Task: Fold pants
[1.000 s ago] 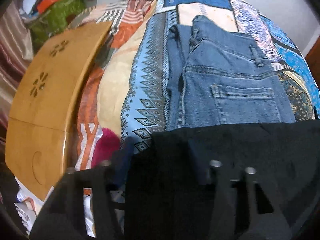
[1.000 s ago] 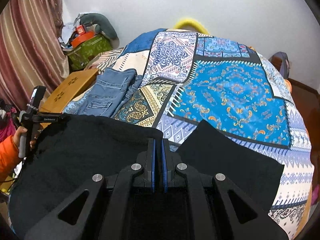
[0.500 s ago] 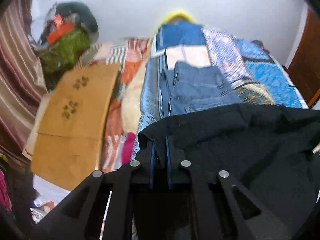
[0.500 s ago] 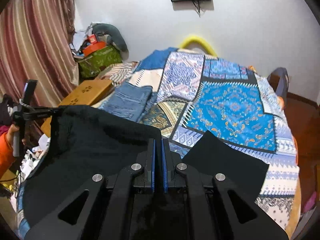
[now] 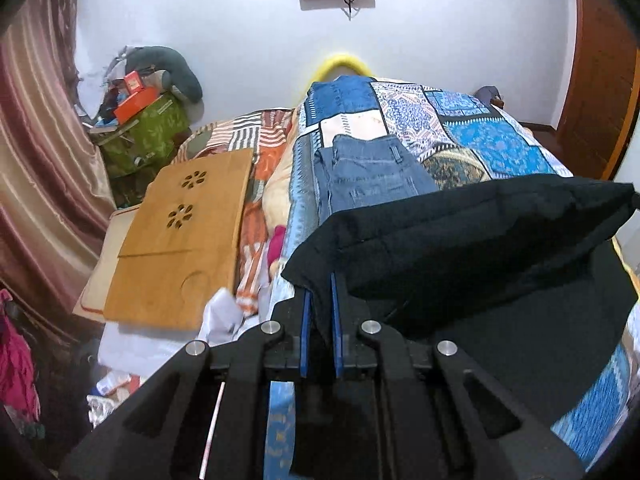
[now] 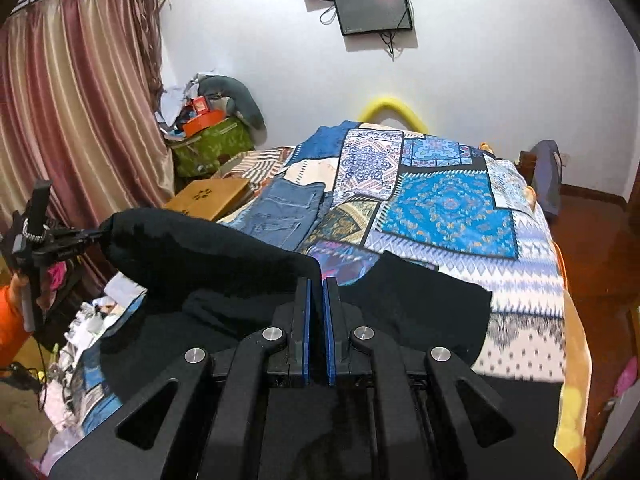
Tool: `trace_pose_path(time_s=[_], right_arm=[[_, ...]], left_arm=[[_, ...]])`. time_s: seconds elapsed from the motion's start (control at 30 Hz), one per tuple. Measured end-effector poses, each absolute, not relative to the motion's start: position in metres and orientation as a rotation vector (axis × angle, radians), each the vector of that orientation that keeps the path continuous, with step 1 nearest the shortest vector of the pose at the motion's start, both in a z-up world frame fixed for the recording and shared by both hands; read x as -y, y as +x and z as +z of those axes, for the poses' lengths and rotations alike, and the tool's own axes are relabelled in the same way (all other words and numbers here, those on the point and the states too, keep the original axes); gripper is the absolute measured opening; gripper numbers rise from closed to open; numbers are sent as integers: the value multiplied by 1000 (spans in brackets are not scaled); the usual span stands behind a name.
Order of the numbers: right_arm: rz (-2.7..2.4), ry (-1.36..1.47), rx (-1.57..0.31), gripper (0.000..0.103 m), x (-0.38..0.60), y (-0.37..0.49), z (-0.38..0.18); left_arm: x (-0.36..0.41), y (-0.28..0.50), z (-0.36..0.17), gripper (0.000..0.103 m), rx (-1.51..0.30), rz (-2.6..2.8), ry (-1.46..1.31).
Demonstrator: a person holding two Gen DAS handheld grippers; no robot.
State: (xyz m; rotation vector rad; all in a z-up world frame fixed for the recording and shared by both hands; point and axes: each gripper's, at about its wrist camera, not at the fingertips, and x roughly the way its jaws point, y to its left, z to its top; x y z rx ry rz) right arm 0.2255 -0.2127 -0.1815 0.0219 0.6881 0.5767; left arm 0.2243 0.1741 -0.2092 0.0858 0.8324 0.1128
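Black pants (image 5: 460, 240) hang lifted above the patchwork bed cover (image 5: 500, 144), their top edge stretched between my two grippers. My left gripper (image 5: 319, 292) is shut on the left corner of that edge, with black cloth pinched between its blue pads. In the right wrist view my right gripper (image 6: 319, 290) is shut on the black pants (image 6: 208, 256) at the other corner. The left gripper (image 6: 98, 234) shows there at far left, held by a hand in an orange sleeve (image 6: 8, 316). The lower part of the pants lies on the bed.
Folded blue jeans (image 5: 372, 172) lie on the bed beyond the pants. A wooden lap tray (image 5: 180, 240) rests to the left, with a green bag (image 5: 148, 132) of clutter behind it. Curtain (image 6: 72, 120) at left, loose items on the floor below, a screen (image 6: 374, 12) on the wall.
The left gripper went from open to shut on the pants' corner. Both grippers rose and pulled back, lifting the pants' edge off the bed; more wall is in view now.
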Motion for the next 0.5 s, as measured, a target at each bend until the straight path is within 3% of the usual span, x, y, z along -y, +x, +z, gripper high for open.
trace_pose_path(time_s=[0.5], right_arm=[[590, 32, -838, 5, 213, 147, -253]], left_arm=[[-186, 139, -308, 9, -1017, 141, -17]])
